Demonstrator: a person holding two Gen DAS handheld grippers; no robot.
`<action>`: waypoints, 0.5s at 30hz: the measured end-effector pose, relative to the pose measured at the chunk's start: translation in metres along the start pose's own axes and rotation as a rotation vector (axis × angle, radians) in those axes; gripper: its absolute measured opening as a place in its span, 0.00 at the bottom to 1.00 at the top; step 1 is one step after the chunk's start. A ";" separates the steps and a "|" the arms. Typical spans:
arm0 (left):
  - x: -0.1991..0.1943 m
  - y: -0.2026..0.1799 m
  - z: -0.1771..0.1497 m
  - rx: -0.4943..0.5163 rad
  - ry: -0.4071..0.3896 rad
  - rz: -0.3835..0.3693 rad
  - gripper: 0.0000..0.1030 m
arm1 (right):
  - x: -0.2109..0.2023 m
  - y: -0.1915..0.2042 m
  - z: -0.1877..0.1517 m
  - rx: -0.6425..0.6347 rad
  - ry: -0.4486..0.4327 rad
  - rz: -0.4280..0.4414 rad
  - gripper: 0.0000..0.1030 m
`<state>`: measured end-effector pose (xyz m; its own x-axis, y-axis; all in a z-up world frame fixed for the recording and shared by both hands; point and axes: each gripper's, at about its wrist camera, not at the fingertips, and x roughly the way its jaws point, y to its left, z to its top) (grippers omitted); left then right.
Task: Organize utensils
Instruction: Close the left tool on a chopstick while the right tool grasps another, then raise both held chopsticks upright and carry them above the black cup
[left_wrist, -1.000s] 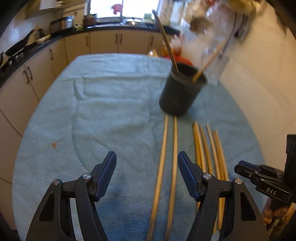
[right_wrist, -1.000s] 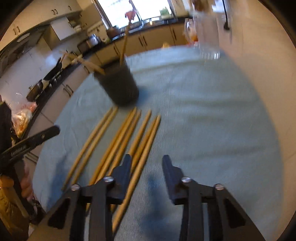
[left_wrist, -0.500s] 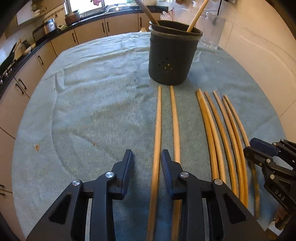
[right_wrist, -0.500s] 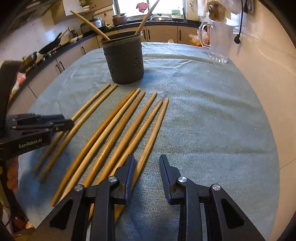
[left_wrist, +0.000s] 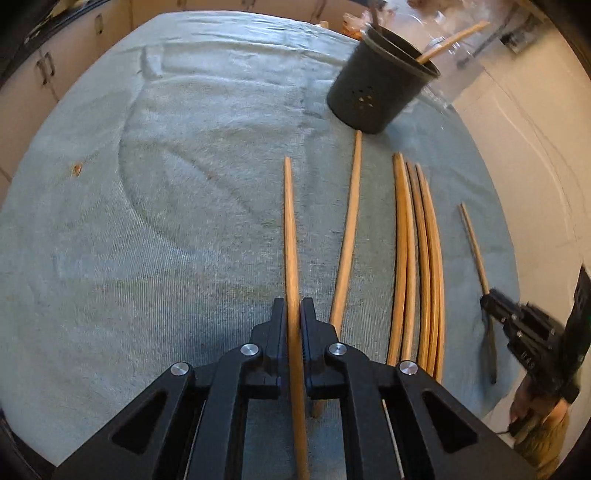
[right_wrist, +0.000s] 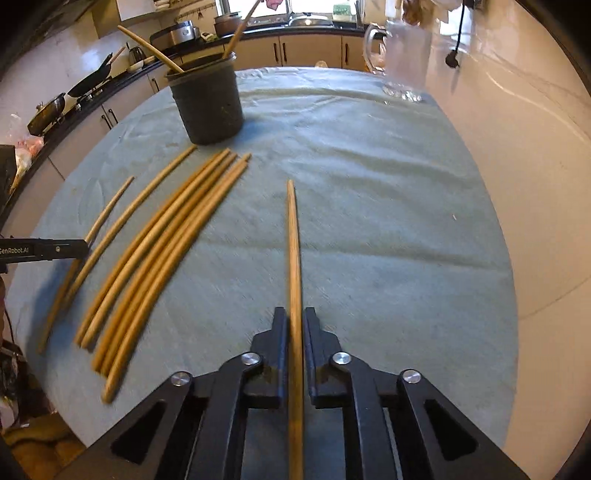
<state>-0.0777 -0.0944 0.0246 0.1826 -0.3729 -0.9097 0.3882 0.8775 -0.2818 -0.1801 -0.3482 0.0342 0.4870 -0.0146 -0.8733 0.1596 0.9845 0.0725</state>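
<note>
Only the right wrist view shows the glass jug (right_wrist: 402, 62); each gripper has just clamped a chopstick

The near end of each gripped chopstick (left_wrist: 291, 258) runs down behind the tongs and off the bottom edge. In the left view the other tongs (left_wrist: 491, 301) are blurred, and they cover part of the thin chopstick (left_wrist: 474, 247) there. The glass jug (right_wrist: 404, 61) is smeared. The dark holder (left_wrist: 376, 94) hides the lower ends of the sticks inside it. The worktop's towel (right_wrist: 388, 221) is cut off at the near edge.
</note>
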 end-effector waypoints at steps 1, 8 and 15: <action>0.001 -0.001 0.002 0.007 0.000 0.009 0.09 | 0.000 -0.003 0.001 0.005 0.008 0.014 0.20; 0.015 -0.006 0.037 -0.008 0.090 0.034 0.16 | 0.016 -0.001 0.029 -0.013 0.048 -0.009 0.26; 0.030 -0.005 0.079 -0.020 0.092 0.056 0.16 | 0.046 -0.004 0.081 -0.019 0.121 -0.052 0.26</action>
<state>-0.0025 -0.1336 0.0226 0.1200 -0.2945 -0.9481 0.3615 0.9024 -0.2346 -0.0887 -0.3669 0.0331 0.3710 -0.0461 -0.9275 0.1654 0.9861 0.0171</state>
